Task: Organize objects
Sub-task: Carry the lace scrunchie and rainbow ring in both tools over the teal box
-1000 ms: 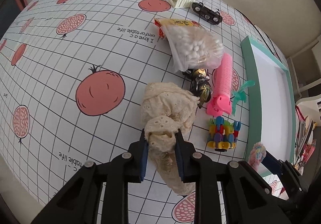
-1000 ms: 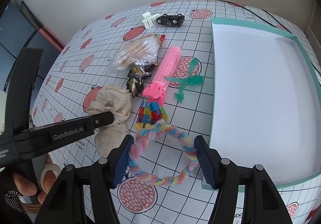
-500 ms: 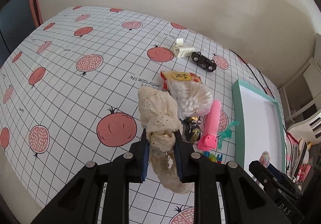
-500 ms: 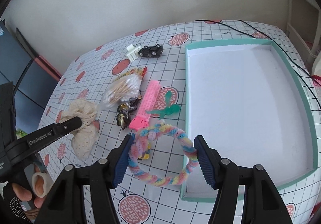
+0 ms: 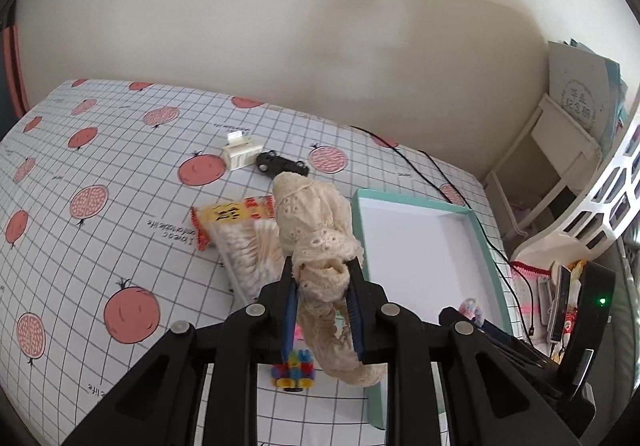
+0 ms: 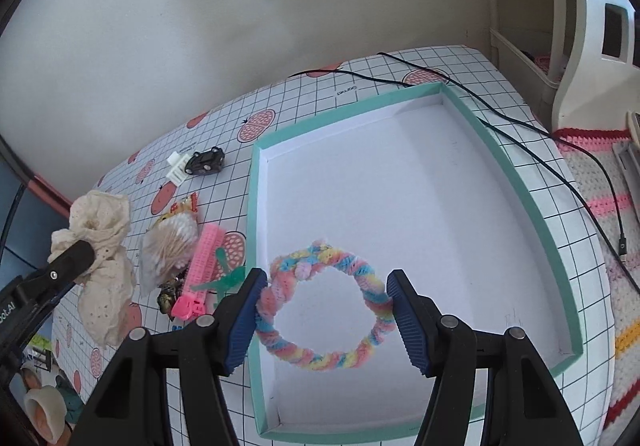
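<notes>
My left gripper [image 5: 321, 274] is shut on a cream lace scrunchie [image 5: 312, 222], which hangs in the air above the table, just left of the teal-rimmed white tray [image 5: 412, 200]. From the right wrist view the same scrunchie [image 6: 104, 246] dangles at far left from the left gripper's finger [image 6: 68, 266]. My right gripper [image 6: 326, 294] grips a pastel rainbow fuzzy ring [image 6: 320, 356] by its two sides. The ring hangs over the near left part of the tray [image 6: 344, 110].
Left of the tray lie a bag of cotton swabs [image 6: 168, 250], a pink hair roller [image 6: 202, 270], a green clip [image 6: 228, 278], a black toy car [image 6: 206, 162], a white clip [image 6: 178, 166] and a colourful block toy [image 5: 294, 370]. A black cable [image 6: 520, 122] runs past the tray's far right side.
Both grippers rose off the table with their loads. The right one carried the ring rightward over the tray. The left one lifted the scrunchie and swung toward the tray.
</notes>
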`<state>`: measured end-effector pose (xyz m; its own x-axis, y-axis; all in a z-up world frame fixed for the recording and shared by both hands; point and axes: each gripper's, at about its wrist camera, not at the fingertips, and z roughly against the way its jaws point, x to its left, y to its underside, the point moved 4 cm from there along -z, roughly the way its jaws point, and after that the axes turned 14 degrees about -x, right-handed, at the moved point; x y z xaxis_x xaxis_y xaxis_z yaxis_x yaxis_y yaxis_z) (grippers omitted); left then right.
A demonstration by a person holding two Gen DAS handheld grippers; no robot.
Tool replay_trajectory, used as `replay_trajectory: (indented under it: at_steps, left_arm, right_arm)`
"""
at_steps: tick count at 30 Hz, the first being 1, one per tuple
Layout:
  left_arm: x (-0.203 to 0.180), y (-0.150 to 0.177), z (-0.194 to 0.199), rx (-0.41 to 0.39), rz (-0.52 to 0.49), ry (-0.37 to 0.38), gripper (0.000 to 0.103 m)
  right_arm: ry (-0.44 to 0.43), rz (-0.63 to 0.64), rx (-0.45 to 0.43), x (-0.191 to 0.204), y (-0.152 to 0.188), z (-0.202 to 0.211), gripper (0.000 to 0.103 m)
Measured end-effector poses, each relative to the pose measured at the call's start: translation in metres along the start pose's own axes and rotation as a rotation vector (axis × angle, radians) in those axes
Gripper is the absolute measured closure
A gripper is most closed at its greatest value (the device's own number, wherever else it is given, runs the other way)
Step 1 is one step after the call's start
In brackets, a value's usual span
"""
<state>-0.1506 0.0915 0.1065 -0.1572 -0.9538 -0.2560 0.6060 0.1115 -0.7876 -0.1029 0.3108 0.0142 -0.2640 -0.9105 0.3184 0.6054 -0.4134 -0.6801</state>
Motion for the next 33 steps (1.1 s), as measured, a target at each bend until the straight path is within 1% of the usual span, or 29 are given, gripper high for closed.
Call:
replay_trajectory:
  at_steps: [3,7,14,18,23,28,31,33]
  left_arm:
    - [-0.022,0.0,-0.01,-0.009,-0.044,0.033,0.08]
    - [-0.041,0.006,-0.031,0.012,-0.07,0.059,0.08]
    - [-0.064,0.02,-0.069,0.052,-0.076,0.095,0.08]
    - [-0.076,0.025,-0.085,0.059,-0.083,0.121,0.08]
    - [-0.082,0.034,-0.103,0.075,-0.082,0.13,0.08]
    - [-0.08,0.043,-0.115,0.116,-0.036,0.134,0.079]
    - [-0.079,0.043,-0.115,0.126,-0.015,0.135,0.074]
    - [-0.079,0.042,-0.113,0.127,-0.015,0.14,0.066]
  right_arm:
    - [0.022,-0.02,-0.018,-0.01,-0.005,0.0,0.038]
    - [0.048,-0.05,-0.028,-0.024,-0.011,-0.004,0.038]
    - [0.089,-0.069,-0.053,-0.043,-0.023,-0.018,0.038]
    - [0.066,-0.131,-0.066,-0.054,-0.025,-0.031,0.038]
    - [0.064,-0.143,-0.097,-0.06,-0.028,-0.04,0.038]
    - [0.054,-0.132,-0.121,-0.057,-0.03,-0.042,0.036]
    - [0.059,-0.114,-0.132,-0.054,-0.031,-0.042,0.036]
    - [0.062,-0.12,-0.138,-0.055,-0.032,-0.04,0.036]
